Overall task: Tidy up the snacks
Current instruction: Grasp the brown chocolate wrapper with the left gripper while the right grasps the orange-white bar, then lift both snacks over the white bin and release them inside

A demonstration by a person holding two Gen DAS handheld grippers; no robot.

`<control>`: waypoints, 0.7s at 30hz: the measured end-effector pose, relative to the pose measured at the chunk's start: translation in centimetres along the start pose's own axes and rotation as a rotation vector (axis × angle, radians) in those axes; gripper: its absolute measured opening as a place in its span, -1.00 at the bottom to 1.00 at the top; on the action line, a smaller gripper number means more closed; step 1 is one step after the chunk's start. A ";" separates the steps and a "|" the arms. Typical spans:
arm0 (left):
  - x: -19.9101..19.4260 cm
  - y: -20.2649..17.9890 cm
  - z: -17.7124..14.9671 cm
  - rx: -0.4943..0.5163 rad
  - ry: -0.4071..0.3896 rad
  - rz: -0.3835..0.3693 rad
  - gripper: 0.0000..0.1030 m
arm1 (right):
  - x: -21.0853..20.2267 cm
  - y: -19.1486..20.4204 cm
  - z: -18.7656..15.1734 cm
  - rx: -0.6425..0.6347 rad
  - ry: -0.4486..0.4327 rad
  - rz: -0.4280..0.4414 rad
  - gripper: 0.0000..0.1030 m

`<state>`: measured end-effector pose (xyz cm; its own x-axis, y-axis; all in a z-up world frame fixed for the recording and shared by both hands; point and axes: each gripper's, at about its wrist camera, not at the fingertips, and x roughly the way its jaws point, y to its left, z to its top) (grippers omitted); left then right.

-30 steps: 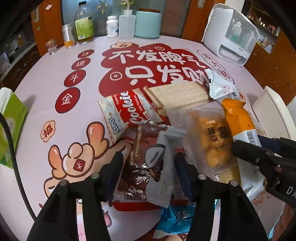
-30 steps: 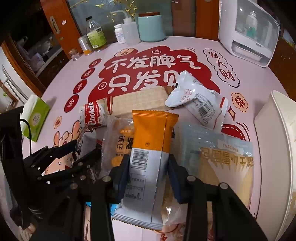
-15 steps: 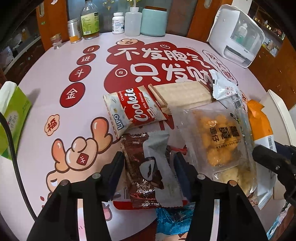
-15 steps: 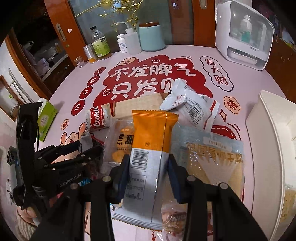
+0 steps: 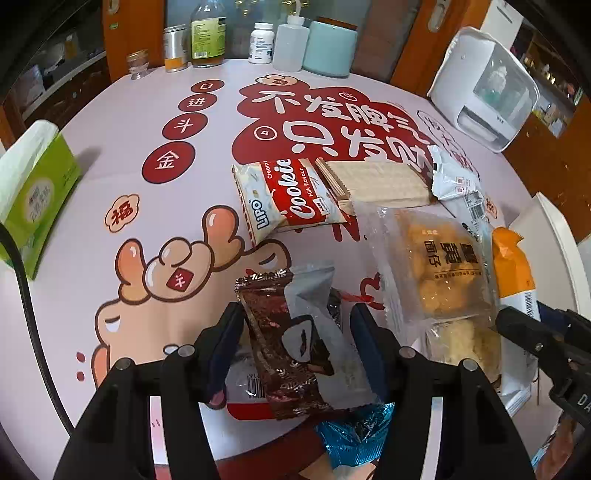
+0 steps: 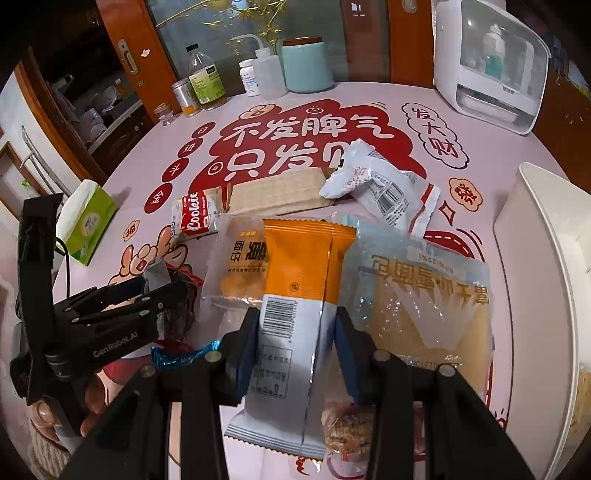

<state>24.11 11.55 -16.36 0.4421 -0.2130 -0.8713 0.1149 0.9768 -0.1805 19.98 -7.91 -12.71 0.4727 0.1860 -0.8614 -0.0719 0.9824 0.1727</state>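
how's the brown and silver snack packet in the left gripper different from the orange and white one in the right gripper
The brown and silver foil packet is dark with a chocolate picture; the orange and white packet is bright and shows a barcode.
The brown packet tilts between the left gripper fingers; the orange packet runs straight between the right gripper fingers.
Both are sealed, oblong wrappers, each gripped.

The snacks lie bunched near the table's [image 5: 110, 155] front edge. The cookie pack [image 5: 288, 195] sits left of the wafer pack [image 5: 373, 181], with a crumpled wrapper [image 5: 452, 177] to its right. Bottles [image 5: 207, 33] and a canister [image 5: 328, 48] stand along the far edge, a tissue box [image 5: 33, 192] far left
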 end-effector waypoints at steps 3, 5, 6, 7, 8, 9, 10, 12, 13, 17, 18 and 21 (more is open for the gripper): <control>-0.2 0.2 -0.2 -0.013 -0.004 -0.001 0.19 | 0.0 0.1 0.0 -0.004 0.002 0.005 -0.22; -0.4 0.3 -0.2 -0.011 -0.011 -0.007 0.27 | -0.1 0.2 -0.1 -0.009 0.000 0.007 -0.22; -0.6 0.2 -0.2 -0.005 -0.017 -0.002 0.33 | -0.1 0.2 -0.1 -0.012 -0.002 0.007 -0.22; -0.8 0.2 -0.2 -0.001 -0.022 0.005 0.42 | -0.1 0.3 -0.1 -0.013 -0.003 0.008 -0.22; -1.0 0.2 -0.2 0.001 -0.029 0.010 0.43 | -0.1 0.3 -0.1 -0.014 -0.003 0.008 -0.22; -1.3 0.1 -0.2 0.002 -0.038 0.010 0.43 | -0.1 0.3 -0.1 -0.013 -0.002 0.009 -0.22; -1.5 0.2 -0.3 0.002 -0.043 0.008 0.43 | -0.1 0.3 -0.1 -0.013 0.000 0.010 -0.22; -2.1 -0.1 -0.4 0.013 -0.051 0.009 0.43 | -0.2 0.3 -0.1 -0.014 -0.001 0.009 -0.22; -2.2 -0.1 -0.5 0.017 -0.050 0.013 0.42 | -0.1 0.2 -0.1 -0.013 -0.002 0.010 -0.22; -2.4 -0.4 -1.4 0.033 -0.036 0.052 0.31 | -0.1 0.4 -0.3 -0.019 -0.001 0.007 -0.22; -2.5 -0.4 -1.7 0.031 -0.035 0.063 0.30 | -0.2 0.4 -0.3 -0.020 -0.002 0.009 -0.22; -2.5 0.3 -2.8 0.004 -0.031 0.091 0.13 | -0.3 0.6 -0.6 -0.024 -0.004 0.012 -0.22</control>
<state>20.53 12.43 -15.51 0.4786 -0.1244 -0.8692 0.0764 0.9921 -0.1000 19.25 -7.38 -12.64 0.4755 0.1982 -0.8571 -0.0989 0.9802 0.1718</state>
